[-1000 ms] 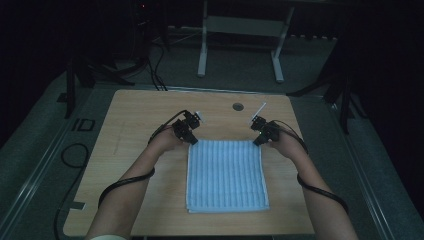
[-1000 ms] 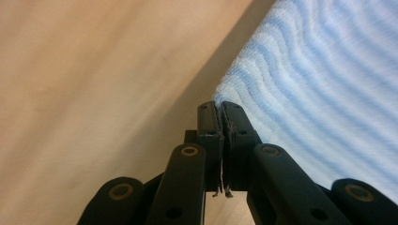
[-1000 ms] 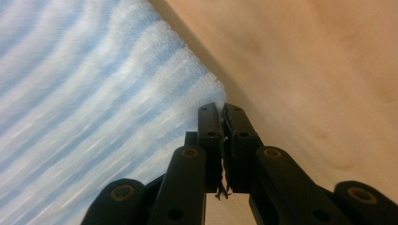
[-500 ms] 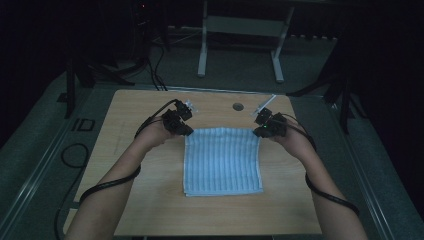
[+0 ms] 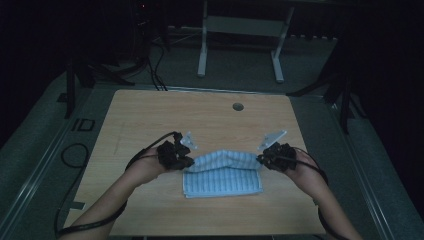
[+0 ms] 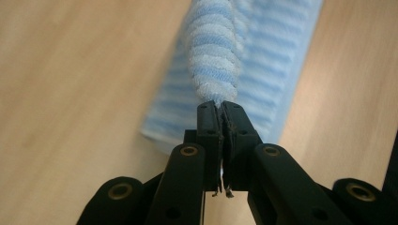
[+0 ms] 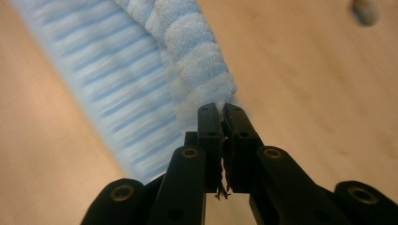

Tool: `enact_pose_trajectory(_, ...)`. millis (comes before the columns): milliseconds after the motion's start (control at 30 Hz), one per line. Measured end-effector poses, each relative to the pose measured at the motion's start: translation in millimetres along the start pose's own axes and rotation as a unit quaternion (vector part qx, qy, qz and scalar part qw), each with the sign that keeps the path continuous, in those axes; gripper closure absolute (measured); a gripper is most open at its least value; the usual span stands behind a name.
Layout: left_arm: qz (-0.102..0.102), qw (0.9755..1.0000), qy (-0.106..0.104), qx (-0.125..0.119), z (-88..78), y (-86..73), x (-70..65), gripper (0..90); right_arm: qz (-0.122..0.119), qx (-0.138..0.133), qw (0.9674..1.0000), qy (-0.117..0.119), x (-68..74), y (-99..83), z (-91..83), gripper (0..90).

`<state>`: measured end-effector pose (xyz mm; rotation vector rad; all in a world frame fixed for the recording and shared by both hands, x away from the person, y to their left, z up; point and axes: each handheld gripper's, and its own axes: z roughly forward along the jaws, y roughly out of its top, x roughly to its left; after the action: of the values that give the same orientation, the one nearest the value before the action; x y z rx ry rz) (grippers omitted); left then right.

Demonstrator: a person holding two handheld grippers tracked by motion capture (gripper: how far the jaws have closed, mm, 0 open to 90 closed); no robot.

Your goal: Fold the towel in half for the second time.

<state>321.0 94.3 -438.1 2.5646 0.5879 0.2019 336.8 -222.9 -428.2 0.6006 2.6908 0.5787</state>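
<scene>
Both grippers, left point(image 5: 186, 161) and right point(image 5: 261, 161), pinch the towel's point(image 5: 225, 176) far corners; best carried level, lined up over the near edge.

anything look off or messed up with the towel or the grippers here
Nothing stands out. The left gripper and right gripper each pinch a far corner of the striped towel, lifting that edge over the rest, which lies flat on the table.
</scene>
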Motion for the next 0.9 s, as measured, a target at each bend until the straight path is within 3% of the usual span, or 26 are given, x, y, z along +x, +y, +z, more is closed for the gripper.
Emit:
enact_pose_trajectory(67,0.009,0.9999,0.006,0.011,5.7,-7.8,-7.8,86.4,-0.002,0.007,1.0000,0.004,10.8,-8.5,2.7,86.2)
enact_pose_trajectory(233,0.008,0.9993,-0.025,0.027,20.1,-24.7,-22.7,84.1,0.008,0.012,0.9996,0.023,28.8,-31.0,11.4,84.3)
enact_pose_trajectory(300,0.011,0.9989,-0.035,0.029,19.6,-27.6,-27.0,72.3,0.011,0.025,0.9991,0.032,32.0,-38.4,12.5,76.1)
enact_pose_trajectory(367,0.012,0.9992,-0.031,0.021,15.1,-27.2,-26.9,70.1,0.016,0.026,0.9991,0.031,31.4,-41.7,8.5,68.2)
enact_pose_trajectory(467,0.000,0.9997,-0.022,0.011,12.9,-24.4,-22.8,68.2,0.022,0.009,0.9995,0.022,27.9,-40.1,0.9,68.2)
enact_pose_trajectory(567,-0.012,0.9997,-0.018,0.011,24.4,-17.6,-14.9,68.2,0.035,-0.007,0.9991,0.022,21.9,-28.6,1.5,72.5)
enact_pose_trajectory(667,-0.019,0.9994,-0.015,0.023,46.2,-12.3,-8.0,68.1,0.018,0.002,0.9996,0.022,23.6,-18.9,22.9,73.4)
enact_pose_trajectory(900,-0.037,0.9982,-0.018,0.044,80.4,-14.4,10.5,63.5,0.042,0.047,0.9968,0.050,11.5,-21.2,79.9,68.8)
